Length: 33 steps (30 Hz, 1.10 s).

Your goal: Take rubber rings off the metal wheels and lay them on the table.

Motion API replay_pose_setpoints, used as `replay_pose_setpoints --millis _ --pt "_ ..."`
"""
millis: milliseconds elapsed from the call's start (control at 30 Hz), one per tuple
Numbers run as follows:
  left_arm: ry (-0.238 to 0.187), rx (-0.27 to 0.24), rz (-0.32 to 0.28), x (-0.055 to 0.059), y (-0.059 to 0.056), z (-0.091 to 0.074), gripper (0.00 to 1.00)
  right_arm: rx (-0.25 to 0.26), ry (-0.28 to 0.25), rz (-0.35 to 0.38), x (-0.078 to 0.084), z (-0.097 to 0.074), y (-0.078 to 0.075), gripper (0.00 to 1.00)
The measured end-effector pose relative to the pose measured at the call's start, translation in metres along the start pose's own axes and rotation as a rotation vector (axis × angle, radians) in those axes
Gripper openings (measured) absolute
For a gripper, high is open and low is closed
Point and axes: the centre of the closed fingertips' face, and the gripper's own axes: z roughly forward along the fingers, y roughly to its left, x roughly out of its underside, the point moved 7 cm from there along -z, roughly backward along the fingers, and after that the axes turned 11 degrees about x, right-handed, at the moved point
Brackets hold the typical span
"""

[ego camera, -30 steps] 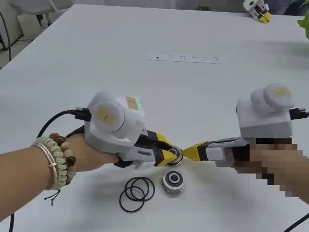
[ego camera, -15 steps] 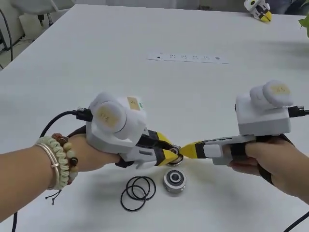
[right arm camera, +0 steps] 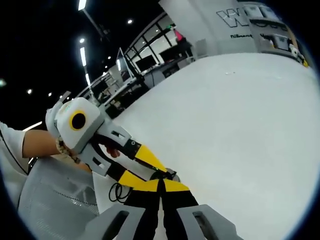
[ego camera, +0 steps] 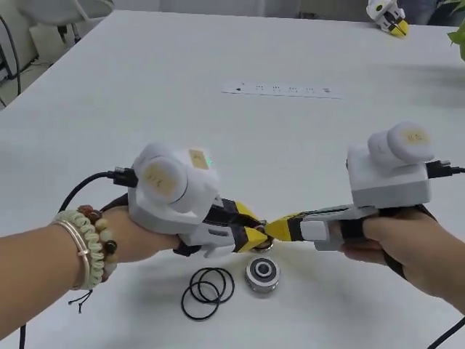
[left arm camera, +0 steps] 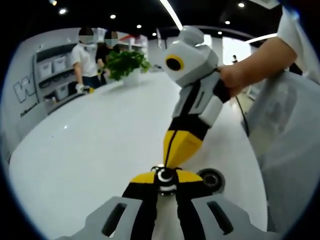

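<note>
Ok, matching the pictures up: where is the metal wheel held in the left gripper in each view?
Head view: wheel lower centre, between left gripper and right gripper.
Left gripper view: wheel bottom centre, in its own jaws.
Right gripper view: wheel low centre, just beyond its own tips.
Landmark: both grippers' yellow tips meet at it.

I hold my left gripper [ego camera: 257,228] and right gripper [ego camera: 277,230] tip to tip, both jaw pairs closed, forearms reaching in from opposite sides.
</note>
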Motion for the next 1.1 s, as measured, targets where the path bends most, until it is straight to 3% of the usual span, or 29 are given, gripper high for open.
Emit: replay_pose_setpoints --millis 267,633,733,867,1000,1100 --pt "0.001 0.0 0.006 0.0 0.0 0.0 0.14 -0.03 -0.019 0.013 -0.003 0.0 0.003 0.0" --pt "-0.007 -0.025 -0.015 0.0 -0.002 0.0 0.14 0.02 0.014 -0.022 0.001 0.002 -0.002 0.0" --pt "0.007 -0.015 -0.027 -0.001 -0.002 -0.001 0.15 0.029 0.015 -0.033 0.001 0.003 -0.004 0.0" --pt "0.029 0.004 0.013 -0.005 -0.004 -0.008 0.17 0.035 0.012 -0.033 0.0 0.002 -0.006 0.0" --pt "0.019 0.025 -0.028 -0.01 -0.005 -0.018 0.22 0.032 -0.001 0.011 0.001 -0.002 -0.01 0.0" --pt "0.01 0.013 -0.018 -0.013 -0.007 -0.028 0.27 0.036 -0.019 0.036 -0.002 -0.006 -0.012 0.0"
